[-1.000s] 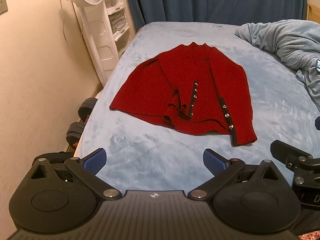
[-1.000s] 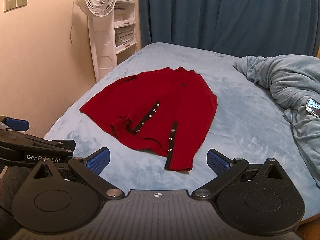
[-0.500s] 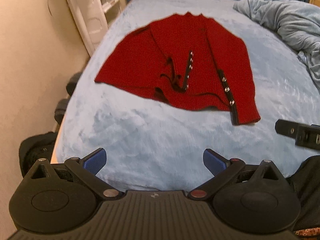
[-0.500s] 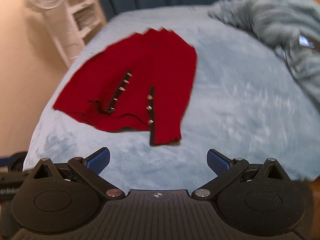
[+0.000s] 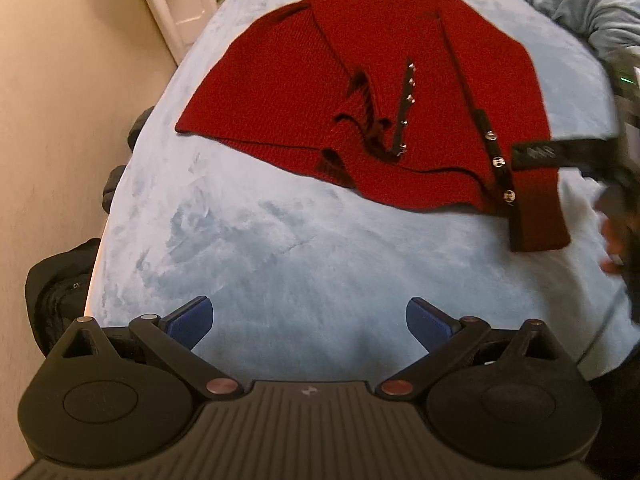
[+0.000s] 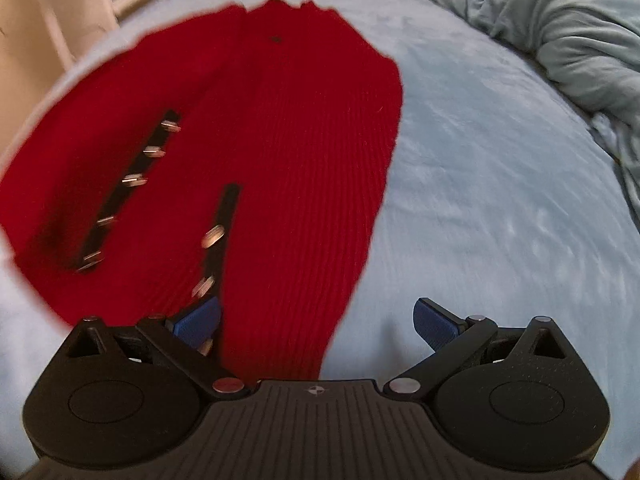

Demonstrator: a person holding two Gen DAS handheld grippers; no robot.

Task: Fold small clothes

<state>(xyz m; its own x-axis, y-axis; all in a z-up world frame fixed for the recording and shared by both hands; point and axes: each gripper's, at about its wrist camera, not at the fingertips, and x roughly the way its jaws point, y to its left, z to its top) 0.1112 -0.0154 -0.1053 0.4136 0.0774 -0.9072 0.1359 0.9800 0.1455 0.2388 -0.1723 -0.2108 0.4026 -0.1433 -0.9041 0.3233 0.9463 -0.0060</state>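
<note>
A red knitted cardigan (image 5: 380, 92) with black button bands and silver buttons lies partly folded on the light blue bed (image 5: 280, 248). My left gripper (image 5: 310, 320) is open and empty, over bare bed short of the cardigan's near hem. My right gripper (image 6: 318, 322) is open, low over the cardigan's near right cuff (image 6: 280, 312), with its left fingertip (image 6: 198, 318) over the button band. The cardigan (image 6: 288, 152) fills the left half of the right wrist view. The right gripper's finger (image 5: 560, 152) shows in the left wrist view above the sleeve.
A crumpled grey-blue blanket (image 6: 560, 36) lies at the bed's far right. A white shelf unit (image 5: 176, 4) stands by the beige wall at the far left. Dark dumbbells (image 5: 116, 188) and a black bag (image 5: 60, 284) sit on the floor beside the bed's left edge.
Both grippers have moved forward and down toward the cardigan. The right gripper has come over the near right sleeve. Both stay open.
</note>
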